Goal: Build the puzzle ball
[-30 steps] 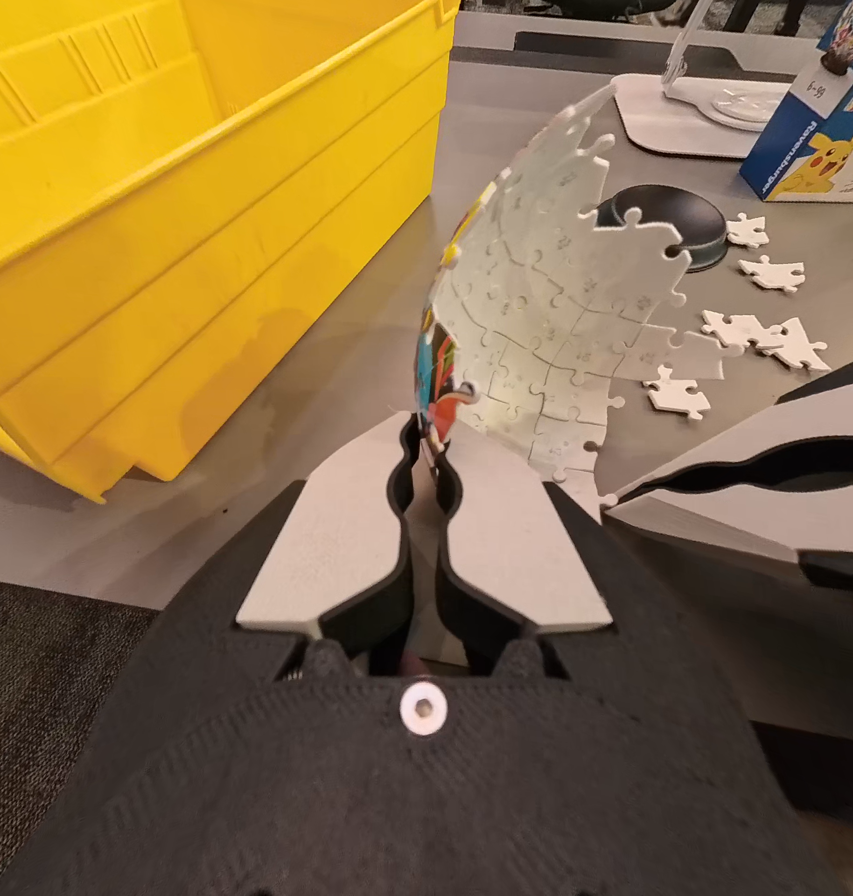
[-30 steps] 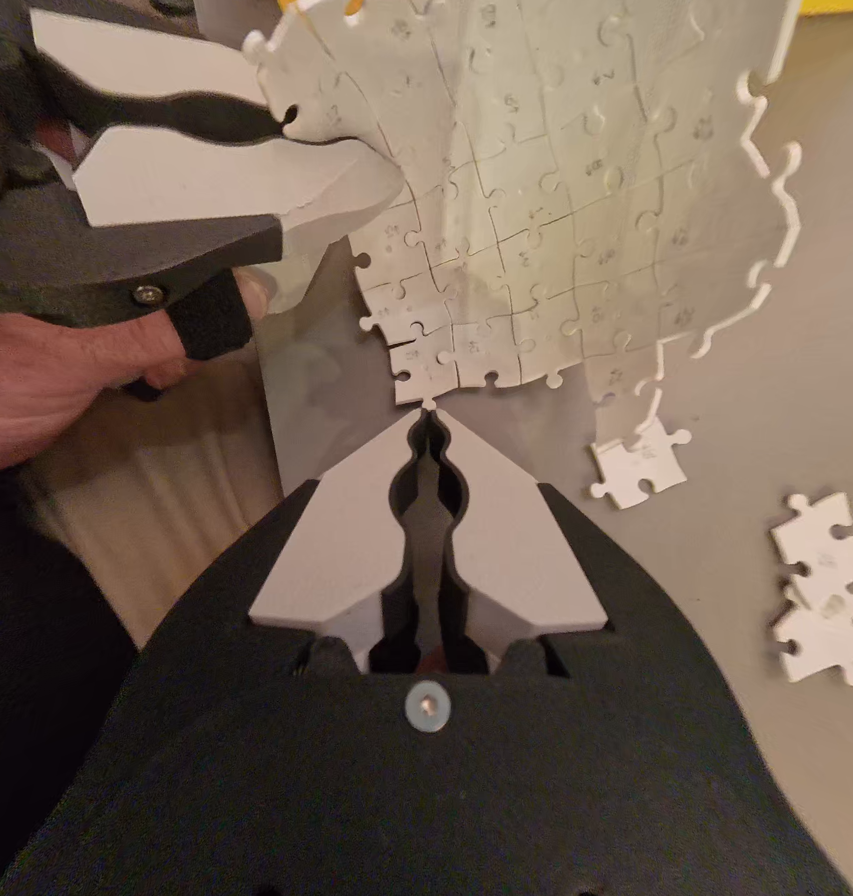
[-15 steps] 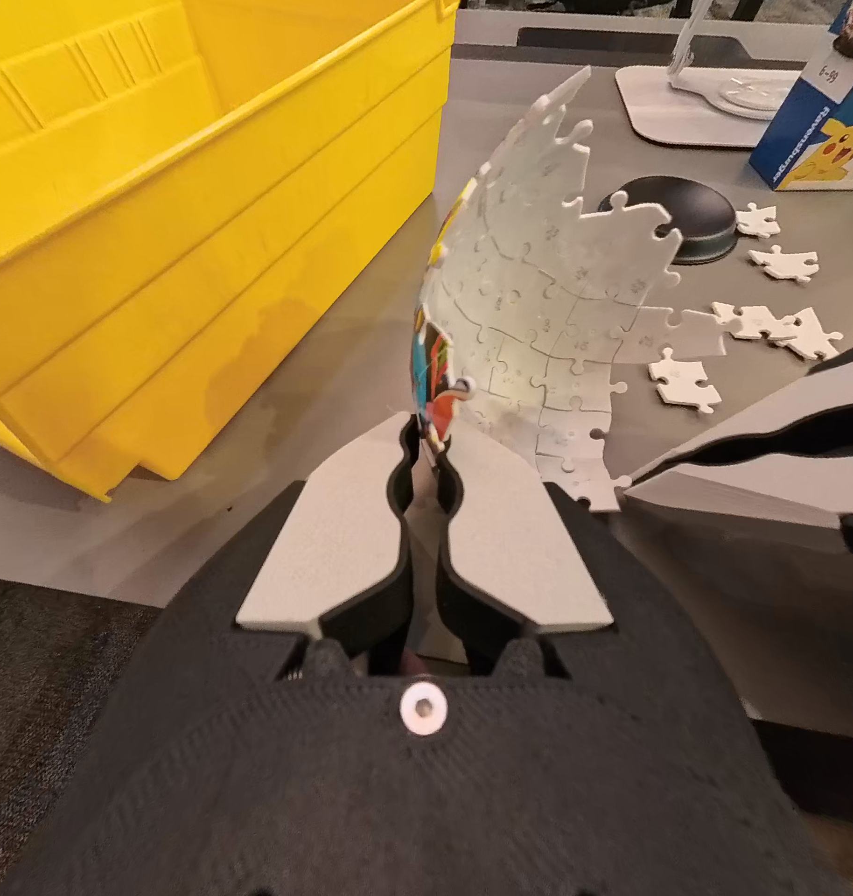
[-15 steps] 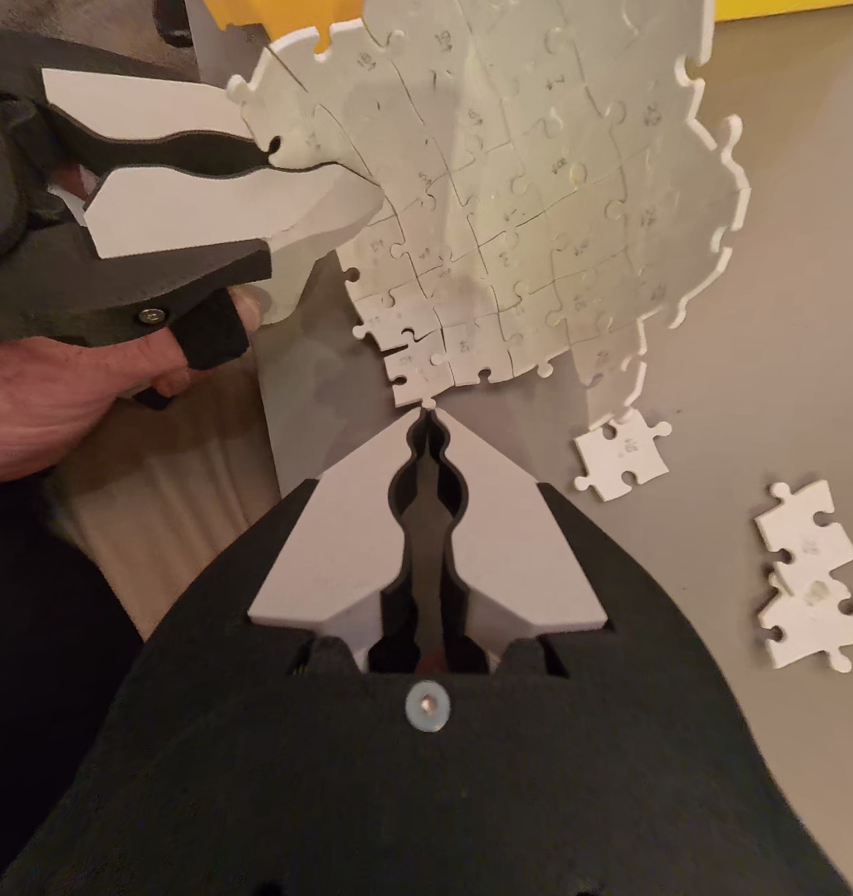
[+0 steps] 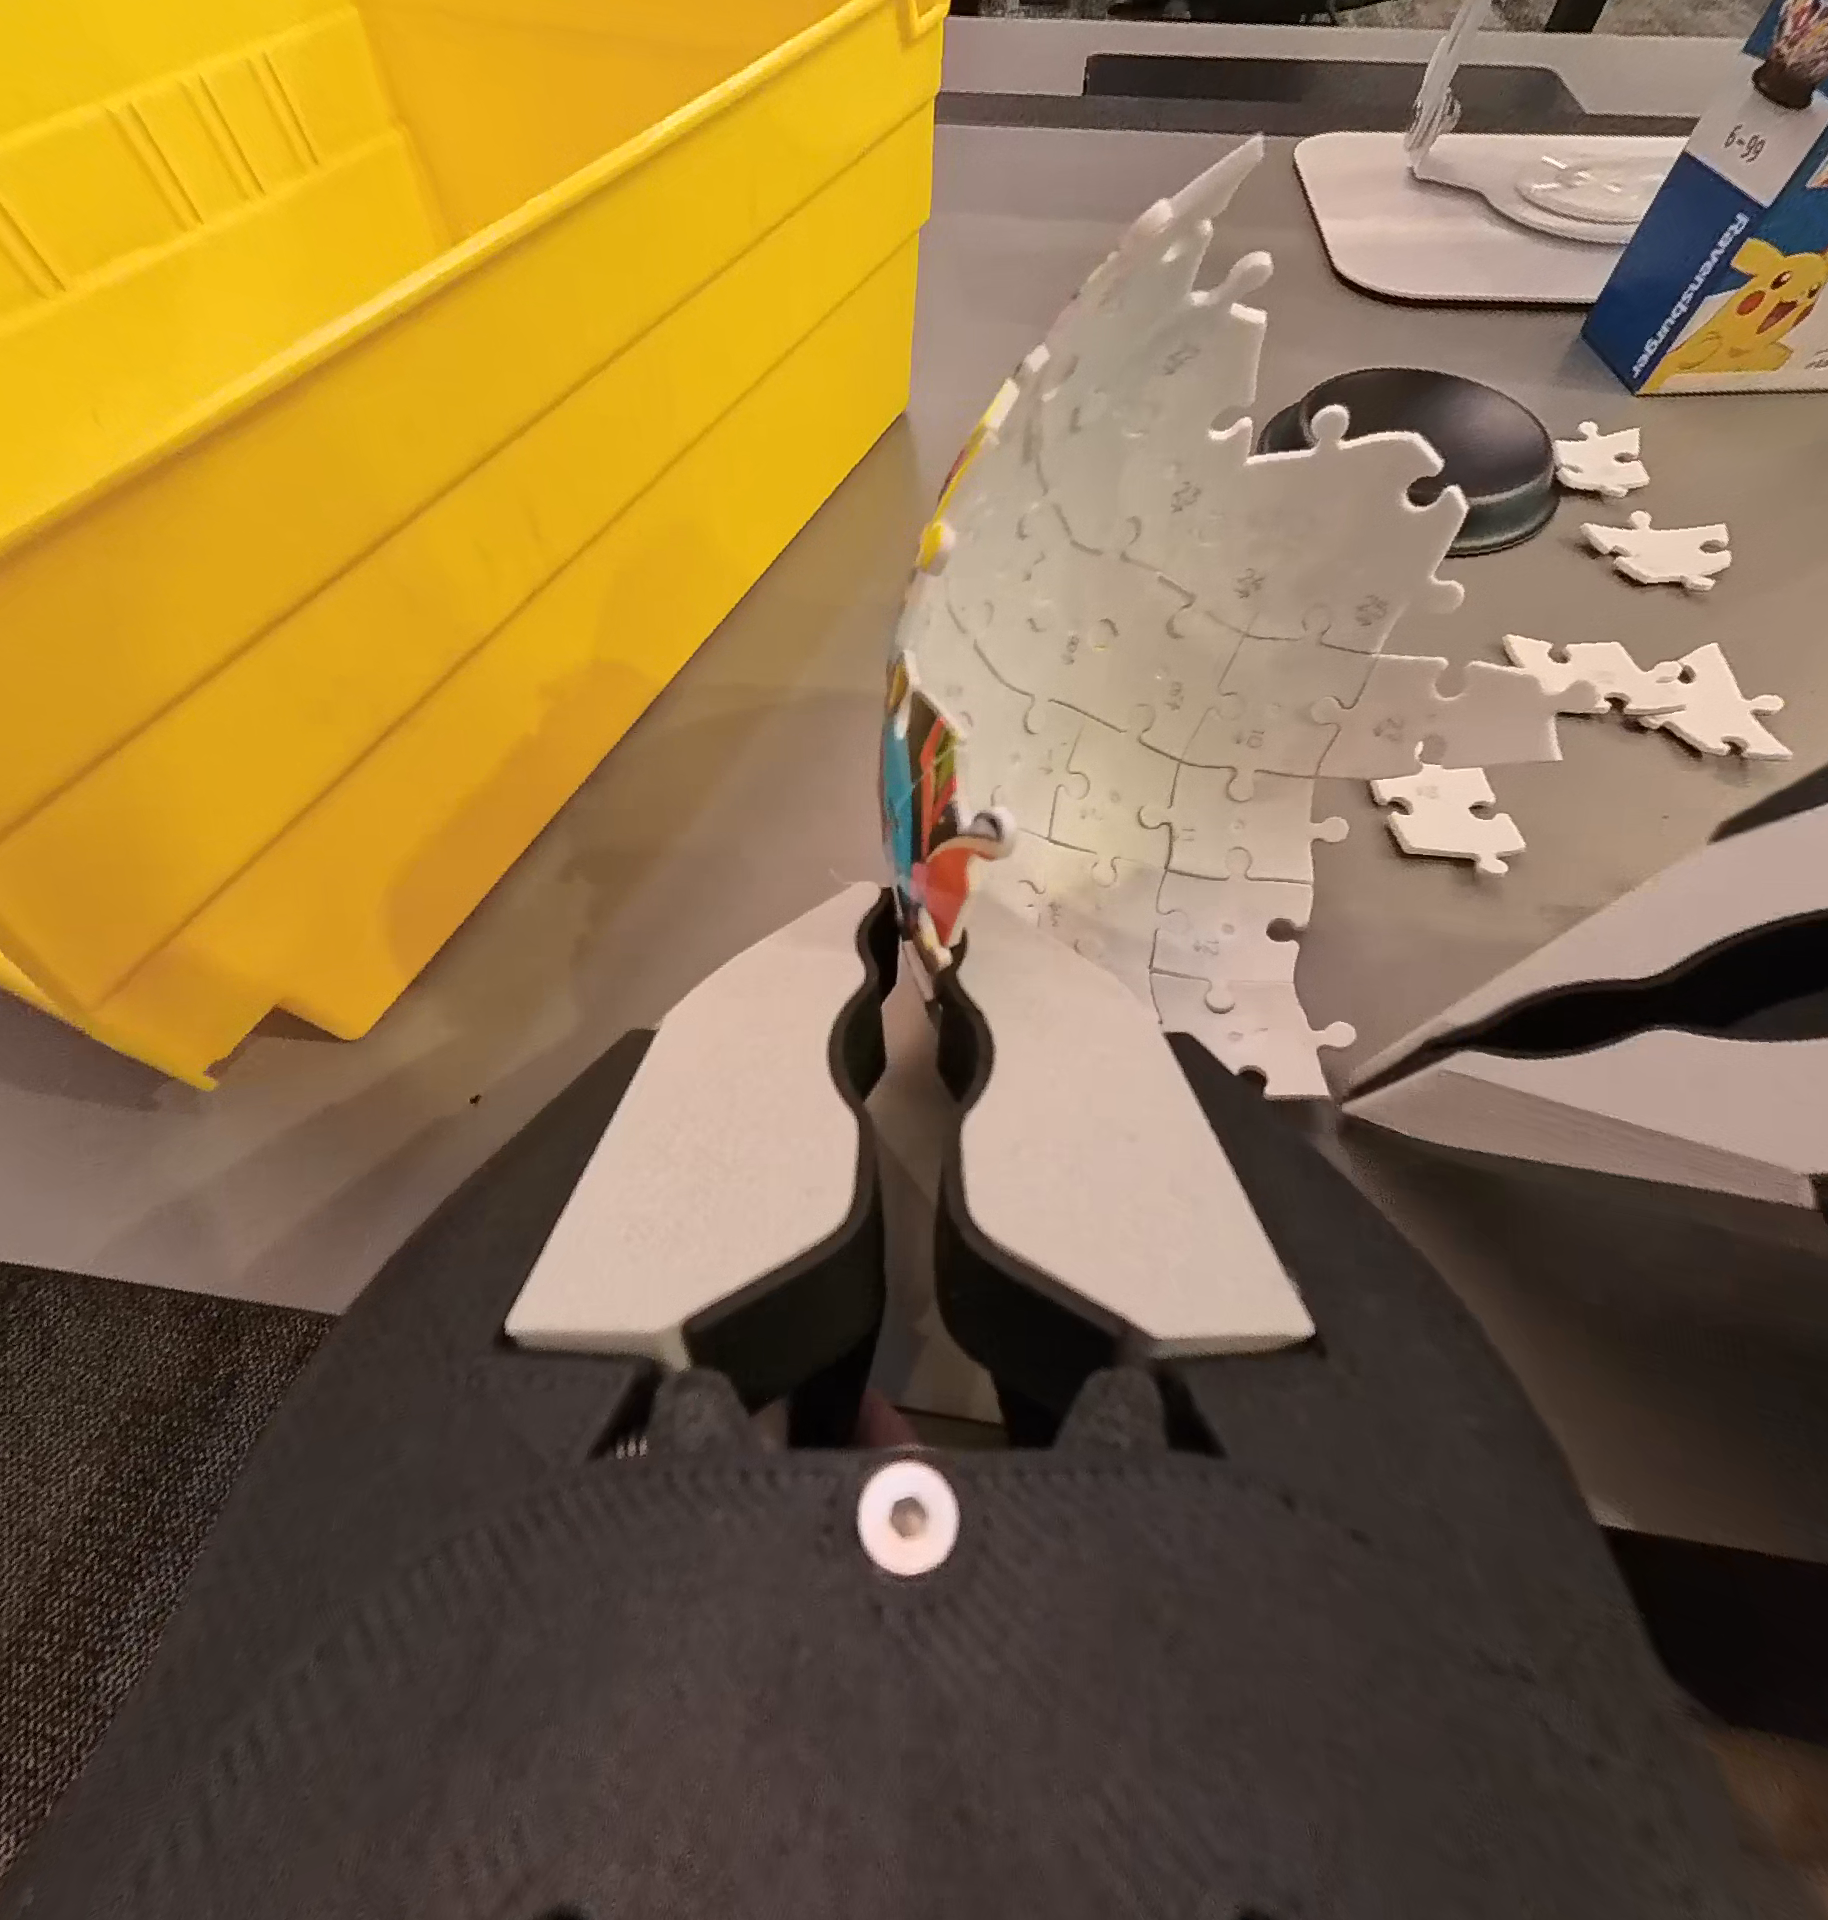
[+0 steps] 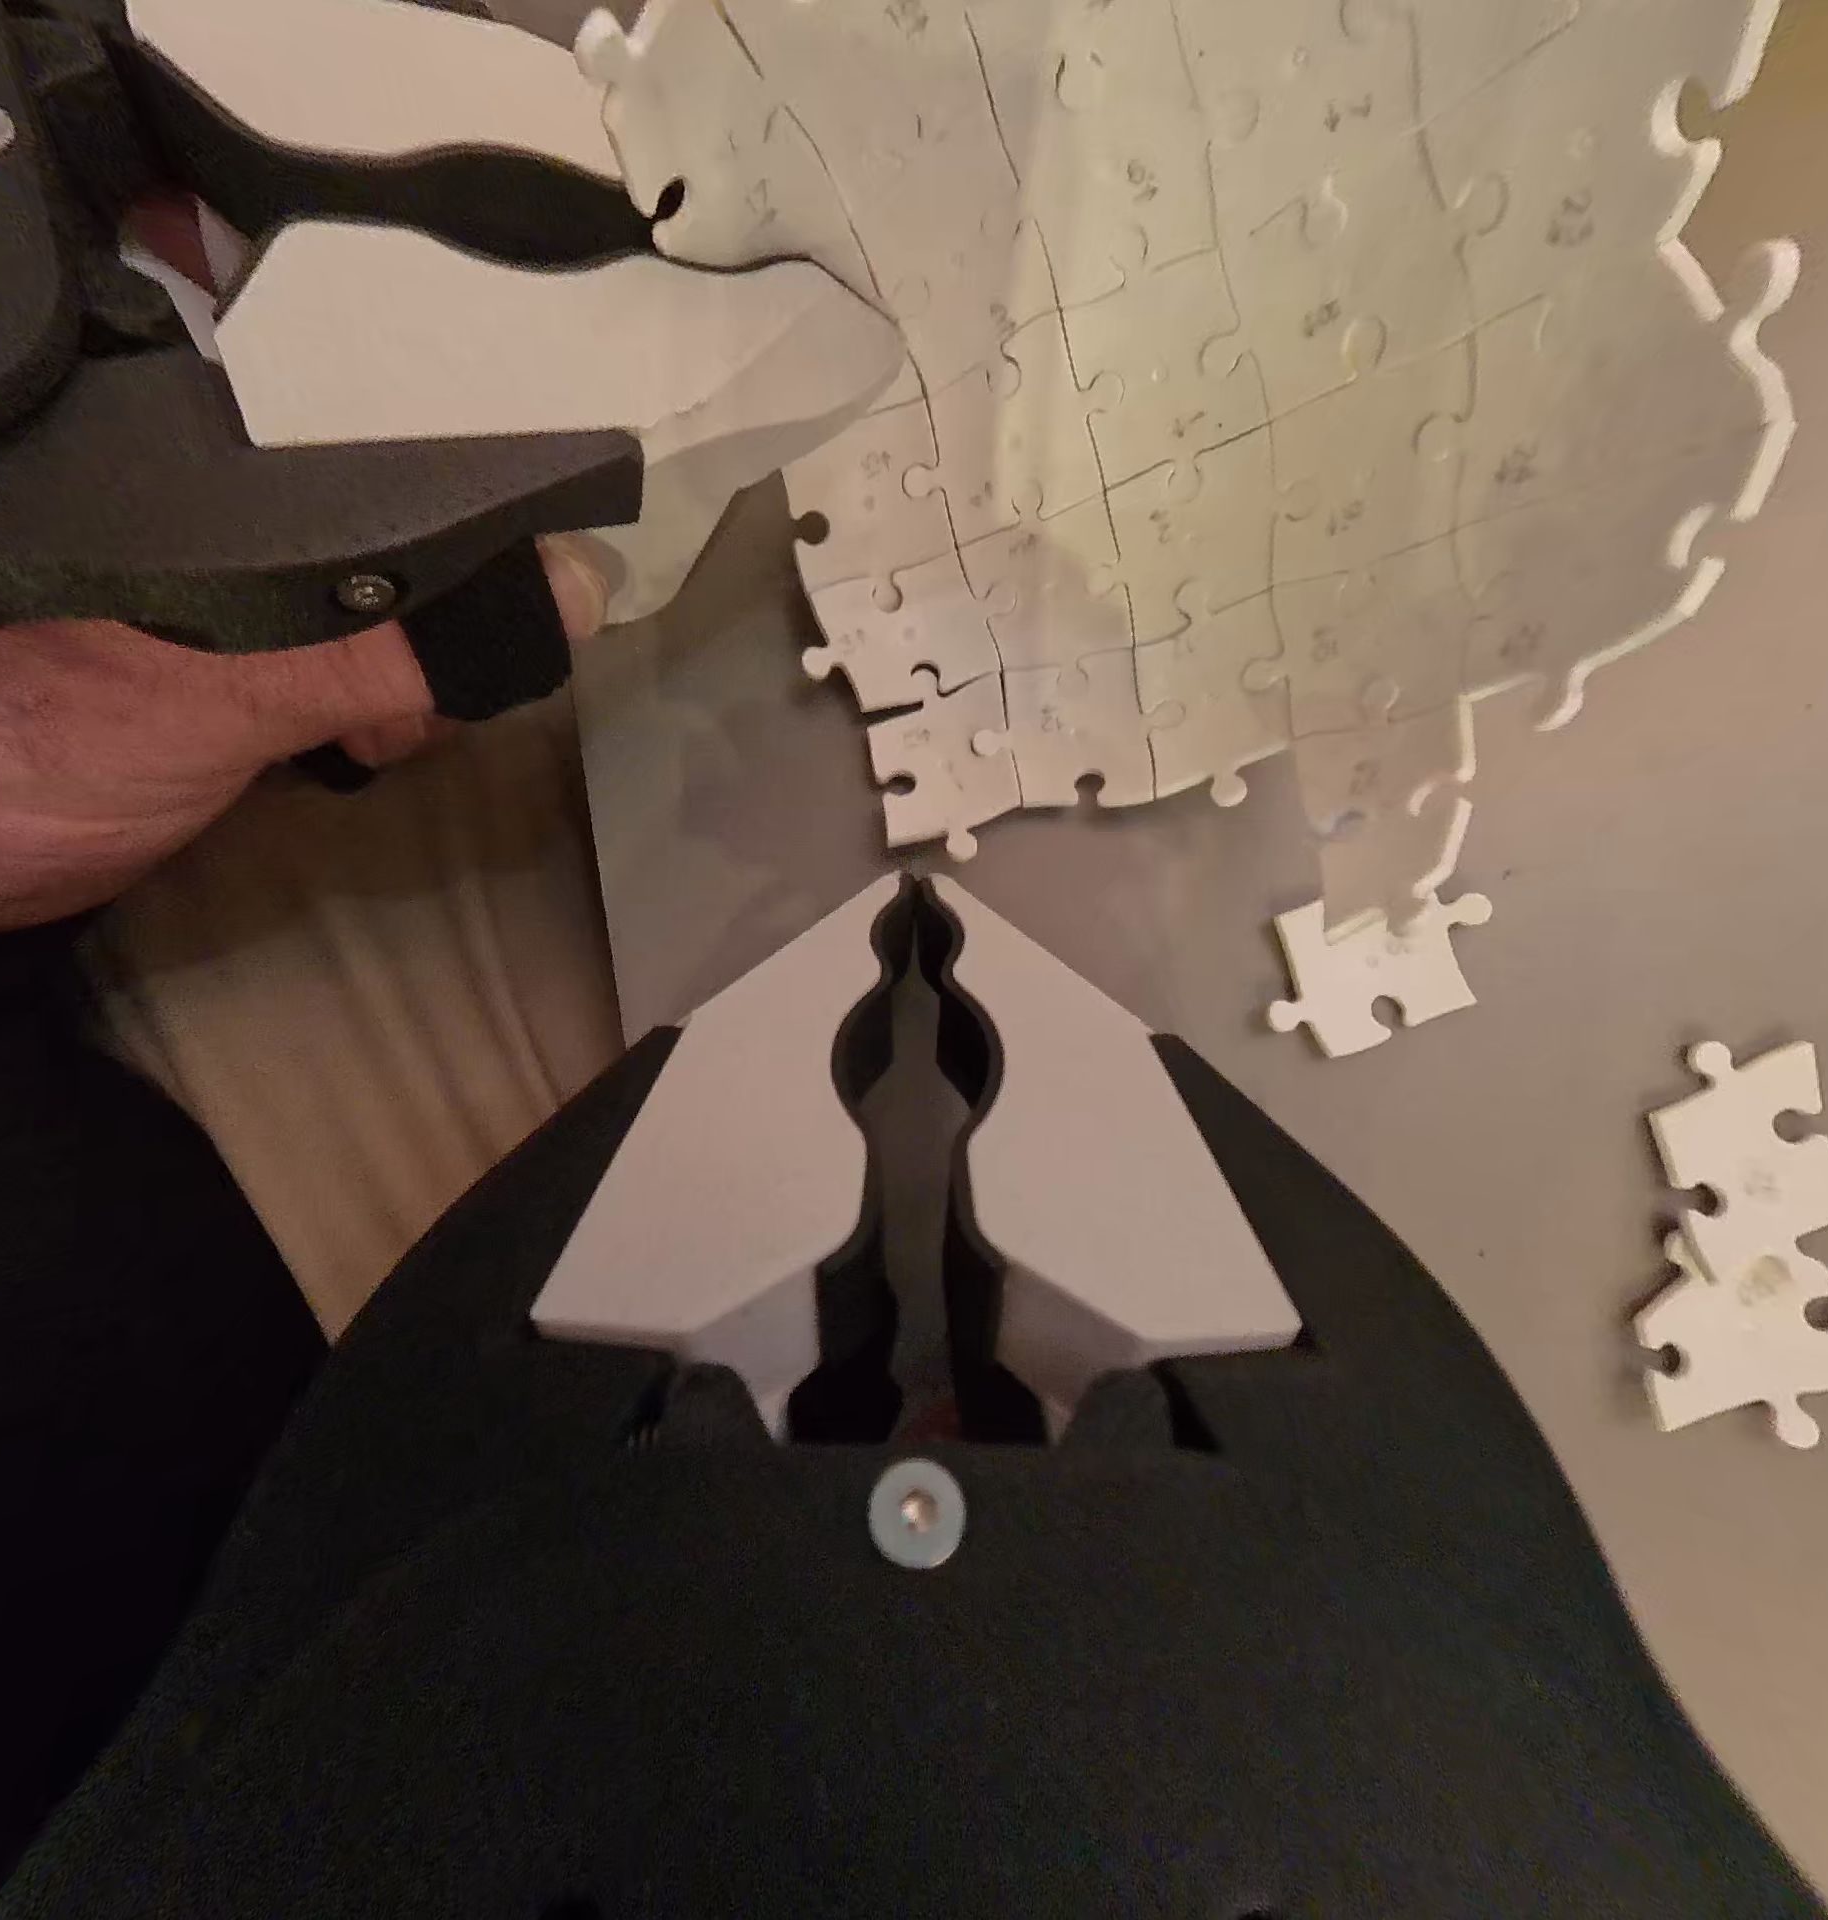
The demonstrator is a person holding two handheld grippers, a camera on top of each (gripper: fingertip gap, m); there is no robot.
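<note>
The partly built puzzle ball (image 5: 1149, 644) is a curved shell of joined pieces, white inside and coloured outside, standing on edge on the grey table. My left gripper (image 5: 915, 914) is shut on its near lower rim. In the right wrist view the shell (image 6: 1253, 416) fills the top, with the left gripper (image 6: 681, 239) clamped on its left edge. My right gripper (image 6: 915, 883) is shut and empty, its tips just below the shell's lowest piece. It also shows at the right of the left wrist view (image 5: 1351, 1091).
A large yellow bin (image 5: 370, 416) stands at the left. Loose white pieces (image 5: 1445, 805) (image 6: 1372, 961) (image 6: 1757, 1153) lie right of the shell. A black dome stand (image 5: 1492, 468), a blue box (image 5: 1741, 260) and a white pad (image 5: 1461, 229) are behind. A hand (image 6: 162, 727) holds the left gripper. Some 9 cm of space lies between my two pairs of fingers.
The shell has rocked slightly in the left gripper's hold. The right gripper's shut tips have stayed just under the shell's lowest piece.
</note>
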